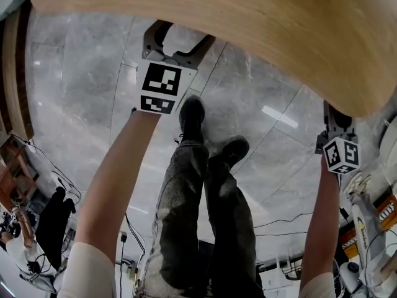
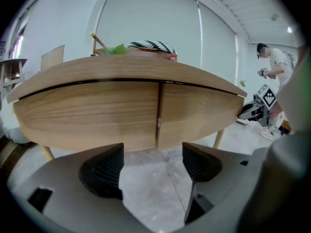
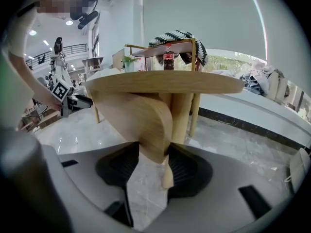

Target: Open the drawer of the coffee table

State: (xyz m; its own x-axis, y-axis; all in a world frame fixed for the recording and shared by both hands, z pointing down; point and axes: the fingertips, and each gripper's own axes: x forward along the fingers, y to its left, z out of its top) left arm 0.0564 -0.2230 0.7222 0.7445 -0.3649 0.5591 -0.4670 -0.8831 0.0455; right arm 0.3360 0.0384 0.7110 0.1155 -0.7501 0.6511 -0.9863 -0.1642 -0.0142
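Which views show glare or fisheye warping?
Head view: light streaks glare on the floor, and the table bulges. Left gripper view: the wall seam bends, corners black. Right gripper view: same black corners, lamps flare at left, drawer front stays sharp.

Bright, even light around me, white glare streak on the marble floor (image 1: 273, 115) right of centre in my head view, heavy fisheye bending at every edge, black rounded corners in both gripper views.
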